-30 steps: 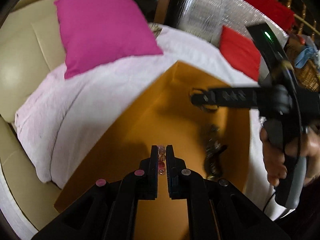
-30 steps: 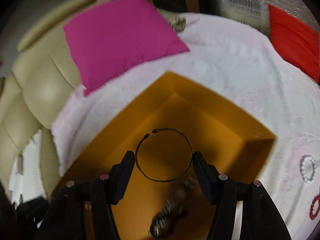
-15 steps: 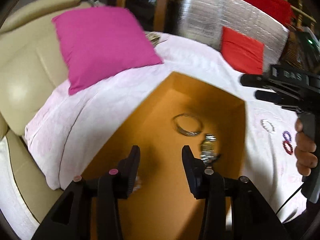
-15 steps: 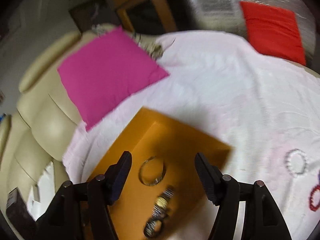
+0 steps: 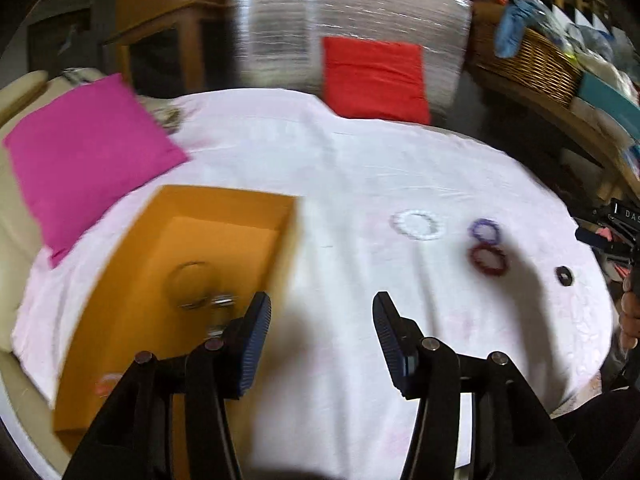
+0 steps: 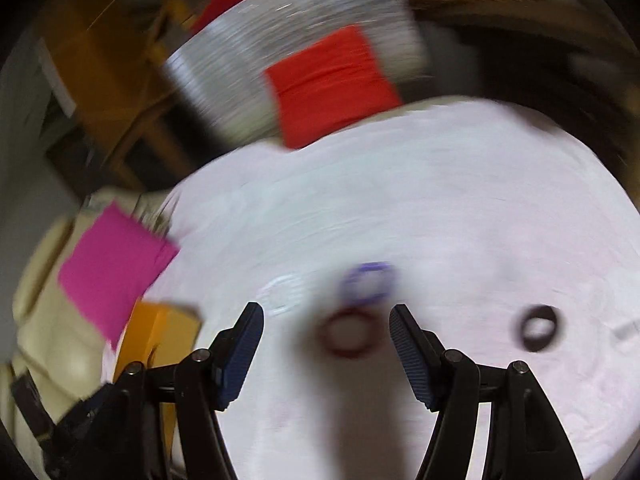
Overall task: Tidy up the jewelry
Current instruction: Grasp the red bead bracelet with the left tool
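On the white cloth [image 5: 360, 168], an open orange cardboard box [image 5: 120, 280] near its left edge holds a metal bangle [image 5: 192, 284]. Toward the right edge lie white [image 5: 418, 225], purple [image 5: 485, 231] and dark red [image 6: 349, 333] bead bracelets. The left gripper [image 5: 320, 320] is opening, empty; the right gripper [image 6: 326, 332] is spread, empty.

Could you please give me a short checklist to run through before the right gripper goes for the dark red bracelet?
1. Right gripper empty and open: ok.
2. Dark red bracelet lies between the right gripper's fingers in its view, flat on the white cloth: ok.
3. Purple bracelet clear of it: cannot tell, they lie very close and the picture is blurred.
4. Left gripper empty, its jaws opening: ok.
5. Orange box open to take more, with a bangle already inside: ok.
6. Picture sharp enough to aim: not ok.
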